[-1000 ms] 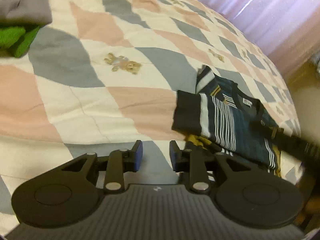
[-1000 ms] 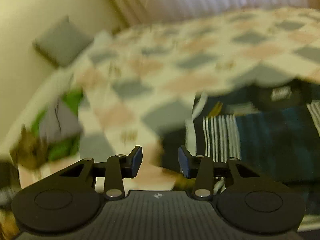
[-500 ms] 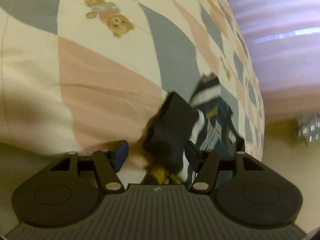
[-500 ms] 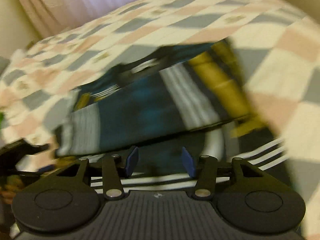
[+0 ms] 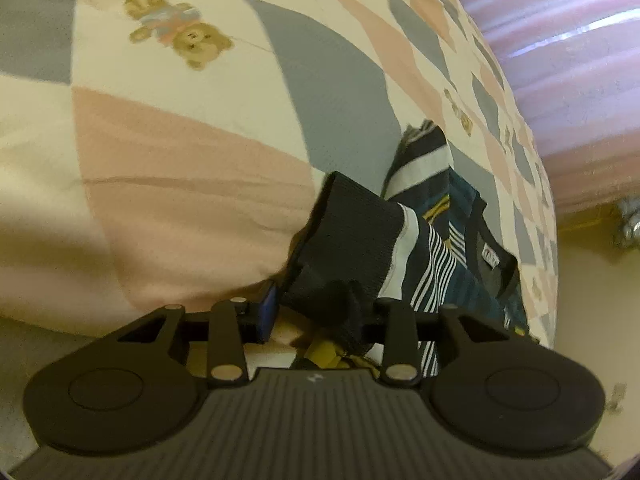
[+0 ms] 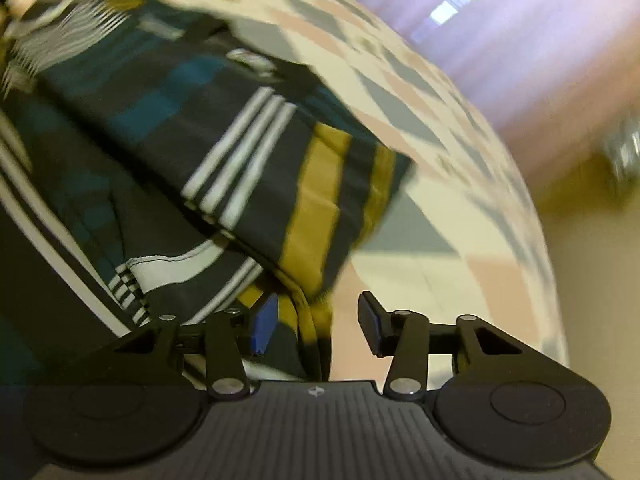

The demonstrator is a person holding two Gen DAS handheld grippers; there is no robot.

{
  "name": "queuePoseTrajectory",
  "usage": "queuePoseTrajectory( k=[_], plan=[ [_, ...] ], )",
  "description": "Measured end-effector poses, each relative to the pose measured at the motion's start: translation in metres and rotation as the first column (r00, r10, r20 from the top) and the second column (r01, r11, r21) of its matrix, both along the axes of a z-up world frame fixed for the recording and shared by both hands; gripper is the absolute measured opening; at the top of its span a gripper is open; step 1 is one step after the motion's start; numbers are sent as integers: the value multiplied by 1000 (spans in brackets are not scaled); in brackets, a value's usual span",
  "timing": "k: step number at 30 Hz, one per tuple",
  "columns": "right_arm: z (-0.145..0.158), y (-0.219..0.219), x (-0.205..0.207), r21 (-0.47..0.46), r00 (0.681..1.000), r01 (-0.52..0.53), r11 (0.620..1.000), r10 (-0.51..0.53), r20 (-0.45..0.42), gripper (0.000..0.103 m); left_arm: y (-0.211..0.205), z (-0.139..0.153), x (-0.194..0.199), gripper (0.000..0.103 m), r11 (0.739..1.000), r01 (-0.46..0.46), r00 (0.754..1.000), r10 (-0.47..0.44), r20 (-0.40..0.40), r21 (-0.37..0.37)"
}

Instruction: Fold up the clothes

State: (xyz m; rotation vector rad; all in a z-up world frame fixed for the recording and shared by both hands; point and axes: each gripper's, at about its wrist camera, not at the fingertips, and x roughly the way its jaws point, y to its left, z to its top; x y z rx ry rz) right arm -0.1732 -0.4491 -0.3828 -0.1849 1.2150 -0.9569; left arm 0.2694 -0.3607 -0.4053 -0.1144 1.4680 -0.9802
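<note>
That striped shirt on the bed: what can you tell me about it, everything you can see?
The striped shirt is a dark navy and teal knit with white stripes and mustard-yellow bands, a ribbed dark cuff and a neck label. It lies partly folded and rumpled on the checked bedspread. The left gripper is closing on its bunched cuff. The right gripper is closing too, with the yellow-banded edge between its jaws, not yet pinched.
</note>
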Motion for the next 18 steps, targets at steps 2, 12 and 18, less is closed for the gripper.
queuePoseTrajectory(
  k=[2,12,18],
  plan=[
    [-12,-3,6,-20,996,-70,997,69,-58,29,-4,8,-3,9,1000,19,999,-19,26,-15],
    [-4,-19,-40,-6,994,62,998,-62,86,6,-4,46,-55,6,978,201,967,-188,173,-60],
    [-21,-19,-35,70,1000,8,998,-8,0,23,10,30,-53,21,992,128,988,-126,90,-19]
  ],
)
